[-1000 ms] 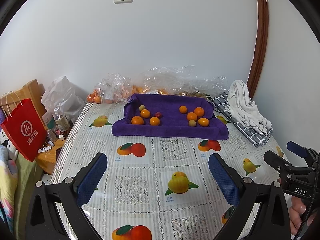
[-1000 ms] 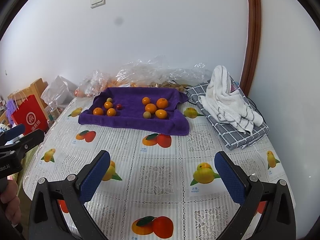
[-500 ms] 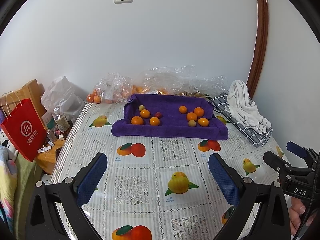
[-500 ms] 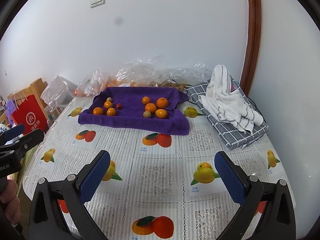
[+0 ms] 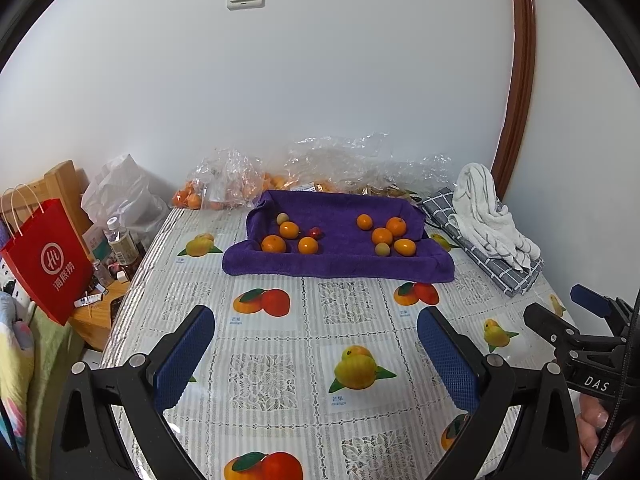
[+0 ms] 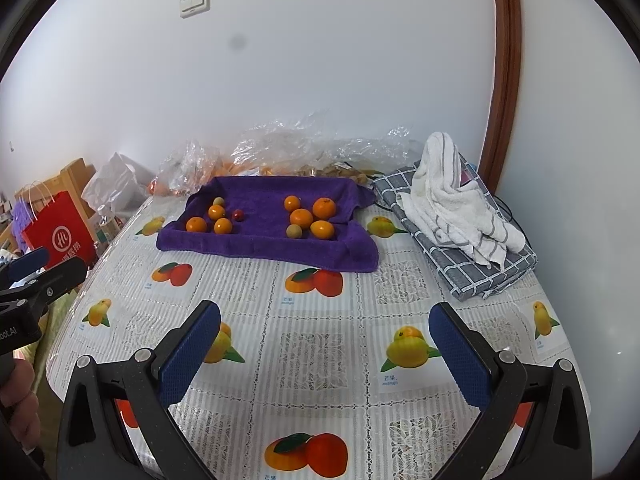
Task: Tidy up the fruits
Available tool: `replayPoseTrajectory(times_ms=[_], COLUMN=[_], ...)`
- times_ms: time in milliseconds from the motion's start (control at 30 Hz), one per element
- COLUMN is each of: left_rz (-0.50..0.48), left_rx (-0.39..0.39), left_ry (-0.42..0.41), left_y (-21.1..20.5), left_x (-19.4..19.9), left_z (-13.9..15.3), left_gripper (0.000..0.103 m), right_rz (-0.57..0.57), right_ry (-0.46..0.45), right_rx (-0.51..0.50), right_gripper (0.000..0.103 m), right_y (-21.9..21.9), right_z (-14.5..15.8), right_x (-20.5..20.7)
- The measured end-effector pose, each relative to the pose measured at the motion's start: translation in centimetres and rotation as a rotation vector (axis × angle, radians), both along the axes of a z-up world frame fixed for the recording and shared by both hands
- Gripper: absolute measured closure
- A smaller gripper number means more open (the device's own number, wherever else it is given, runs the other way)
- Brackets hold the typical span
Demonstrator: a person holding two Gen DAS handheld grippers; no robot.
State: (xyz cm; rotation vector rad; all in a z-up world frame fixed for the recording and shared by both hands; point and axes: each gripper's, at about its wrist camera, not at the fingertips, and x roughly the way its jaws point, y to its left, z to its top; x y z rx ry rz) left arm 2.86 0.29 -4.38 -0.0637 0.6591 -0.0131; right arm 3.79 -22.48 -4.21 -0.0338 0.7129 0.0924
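Fruits sit loose on purple towel (image 5: 340,256), two clusters well apart. Left cluster (image 5: 290,234): three oranges, one small red fruit, one pale green. Right cluster (image 5: 386,236): four oranges, one pale green fruit.

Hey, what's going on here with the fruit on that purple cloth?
A person holds a two-finger gripper in each hand over a table with a fruit-print cover. The left gripper and right gripper are both open and empty, well short of the purple towel. On the towel, fruit lies in two clusters: a left group of oranges with one small red fruit and one pale one, and a right group of oranges with one pale fruit. Nothing has been picked up yet.
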Motion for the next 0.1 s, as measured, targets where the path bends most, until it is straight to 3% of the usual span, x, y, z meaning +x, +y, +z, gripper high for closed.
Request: replayPoseTrajectory(times_ms=[100], left_rz=[-0.001], left_rx=[0.003], left_ry=[-0.002], left_y=[0.01], left_x=[0.04], left_z=[-0.03], left_gripper=[0.001], right_rz=[-0.001], right_ry=[-0.004], right_rx=[-0.004], right_gripper=[0.001], right_y=[0.1], right_z=[0.01], right_x=[-0.09])
